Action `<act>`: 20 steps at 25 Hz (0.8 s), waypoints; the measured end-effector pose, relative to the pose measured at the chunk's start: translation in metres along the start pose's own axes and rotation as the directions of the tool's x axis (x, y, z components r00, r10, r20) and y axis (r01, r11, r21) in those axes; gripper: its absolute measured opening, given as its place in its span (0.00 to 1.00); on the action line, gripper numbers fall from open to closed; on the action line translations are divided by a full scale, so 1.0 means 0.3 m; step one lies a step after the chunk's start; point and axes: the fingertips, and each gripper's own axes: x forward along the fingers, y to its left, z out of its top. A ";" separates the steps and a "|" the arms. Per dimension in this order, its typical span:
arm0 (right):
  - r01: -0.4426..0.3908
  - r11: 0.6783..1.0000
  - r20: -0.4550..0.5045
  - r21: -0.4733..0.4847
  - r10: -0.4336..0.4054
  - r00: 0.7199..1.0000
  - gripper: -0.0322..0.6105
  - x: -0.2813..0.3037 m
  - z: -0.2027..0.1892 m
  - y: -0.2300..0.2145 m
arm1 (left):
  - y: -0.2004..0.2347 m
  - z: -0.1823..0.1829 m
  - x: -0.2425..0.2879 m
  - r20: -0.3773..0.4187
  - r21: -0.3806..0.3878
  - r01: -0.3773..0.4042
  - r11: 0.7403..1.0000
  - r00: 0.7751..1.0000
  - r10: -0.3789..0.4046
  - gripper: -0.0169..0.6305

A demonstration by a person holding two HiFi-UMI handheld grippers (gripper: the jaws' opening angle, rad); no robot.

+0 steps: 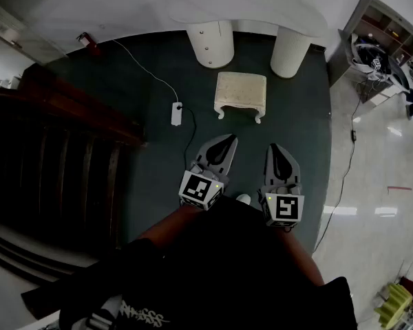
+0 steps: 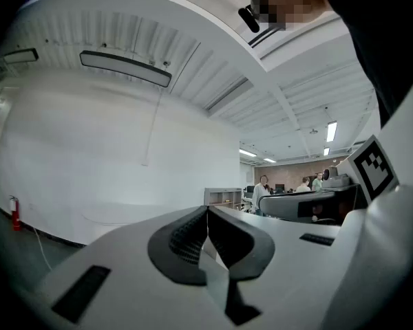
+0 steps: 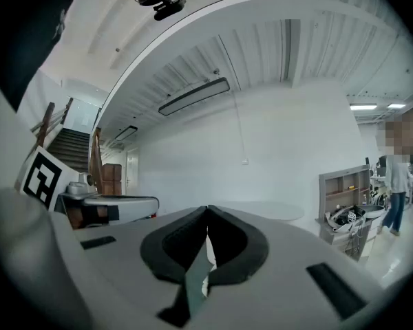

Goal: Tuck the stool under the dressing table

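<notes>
A small cream stool [image 1: 241, 94] stands on the dark green carpet, out in front of the white dressing table [image 1: 256, 9] with its two round pedestals against the far wall. My left gripper [image 1: 226, 141] and right gripper [image 1: 277, 150] hover side by side short of the stool, both shut and empty, pointing toward it. In the left gripper view the left gripper [image 2: 207, 209] has its tips pressed together, with the table top [image 2: 131, 215] faint beyond. The right gripper [image 3: 206, 210] is likewise shut, and the table top [image 3: 272, 210] shows past it.
A white power strip [image 1: 176, 113] with its cord lies on the carpet left of the stool. A dark wooden staircase [image 1: 48, 157] fills the left side. A grey shelf unit [image 1: 380, 43] stands at the right on the tiled floor. People stand far off in the room.
</notes>
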 end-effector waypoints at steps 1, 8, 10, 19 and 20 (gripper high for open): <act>-0.013 1.000 0.012 -0.003 0.013 1.000 0.11 -0.010 0.002 -0.001 | -0.011 -0.006 0.001 0.001 0.002 -0.003 1.000 1.000 0.003 0.05; -0.090 0.995 0.112 0.038 0.085 0.990 0.11 -0.086 0.020 0.015 | -0.046 -0.038 -0.043 -0.019 0.016 -0.033 0.999 0.999 0.033 0.05; -0.081 0.996 0.113 0.034 0.076 0.991 0.11 -0.085 0.011 0.005 | -0.034 -0.048 -0.049 -0.029 0.009 -0.036 0.999 0.999 0.037 0.05; -0.040 0.998 0.051 0.037 0.039 0.998 0.11 0.008 -0.077 -0.040 | 0.089 -0.114 -0.011 -0.057 -0.029 -0.048 0.998 0.997 0.046 0.05; -0.040 0.999 0.042 0.034 0.039 0.998 0.11 0.021 -0.087 -0.048 | 0.102 -0.123 0.006 -0.059 -0.038 -0.046 0.998 0.997 0.044 0.05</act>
